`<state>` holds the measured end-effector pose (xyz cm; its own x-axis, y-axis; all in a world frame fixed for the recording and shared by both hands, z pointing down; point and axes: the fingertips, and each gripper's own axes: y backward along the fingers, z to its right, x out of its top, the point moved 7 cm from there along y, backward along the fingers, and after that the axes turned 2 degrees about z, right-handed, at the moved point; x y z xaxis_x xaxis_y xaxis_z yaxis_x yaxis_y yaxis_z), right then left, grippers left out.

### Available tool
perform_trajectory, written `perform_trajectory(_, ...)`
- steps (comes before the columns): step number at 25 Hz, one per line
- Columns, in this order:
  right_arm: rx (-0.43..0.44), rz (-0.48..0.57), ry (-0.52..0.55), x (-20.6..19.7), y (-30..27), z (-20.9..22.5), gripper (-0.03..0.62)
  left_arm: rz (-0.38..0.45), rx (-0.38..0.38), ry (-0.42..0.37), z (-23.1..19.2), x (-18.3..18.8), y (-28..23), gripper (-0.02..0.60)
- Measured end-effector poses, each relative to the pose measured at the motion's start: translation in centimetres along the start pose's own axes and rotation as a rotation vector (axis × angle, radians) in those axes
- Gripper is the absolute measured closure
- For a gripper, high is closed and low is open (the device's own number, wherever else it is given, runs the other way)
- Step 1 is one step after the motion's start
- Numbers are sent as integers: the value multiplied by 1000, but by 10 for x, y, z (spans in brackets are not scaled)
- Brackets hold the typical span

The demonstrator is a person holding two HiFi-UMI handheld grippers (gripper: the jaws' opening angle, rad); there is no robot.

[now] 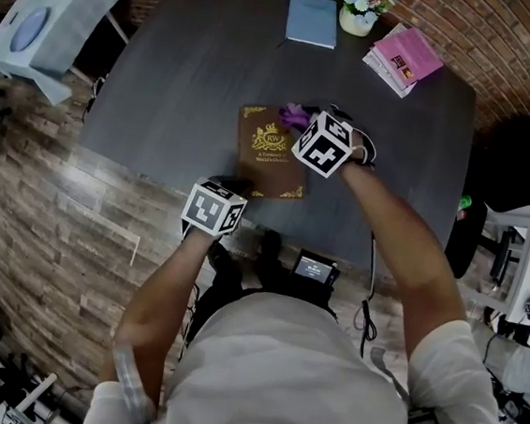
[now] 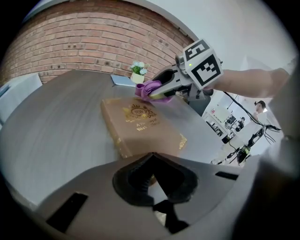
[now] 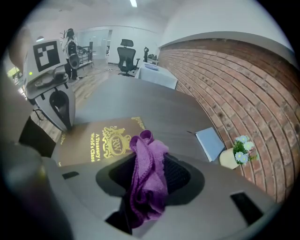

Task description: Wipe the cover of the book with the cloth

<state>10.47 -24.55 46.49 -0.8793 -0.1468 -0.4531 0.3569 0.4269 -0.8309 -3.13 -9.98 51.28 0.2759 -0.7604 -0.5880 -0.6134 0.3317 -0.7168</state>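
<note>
A brown book (image 1: 269, 155) (image 2: 140, 126) (image 3: 101, 140) with gold print lies flat near the front edge of the dark table (image 1: 185, 76). My right gripper (image 1: 301, 121) (image 2: 161, 91) (image 3: 150, 176) is shut on a bunched purple cloth (image 1: 294, 115) (image 2: 149, 89) (image 3: 147, 178). It holds the cloth over the book's far right corner. Whether the cloth touches the cover I cannot tell. My left gripper (image 1: 233, 186) (image 2: 152, 180) (image 3: 54, 89) is shut and holds nothing. It hangs just off the book's near left corner.
At the table's far side lie a light blue book (image 1: 312, 19), a small pot of flowers (image 1: 359, 14) and a stack of pink books (image 1: 406, 56). A white box (image 1: 49, 24) stands on the floor to the left. The table's front edge runs just below the brown book.
</note>
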Motion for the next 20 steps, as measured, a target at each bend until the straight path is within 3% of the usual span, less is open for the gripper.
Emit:
perform_trajectory(9, -40, -30, 34, 12, -24, 25, 421, 6, 22, -7, 1, 0, 0, 575)
perform_trajectory(20, -52, -59, 135, 4, -37, 3, 431, 11, 21, 21, -1, 0, 0, 575)
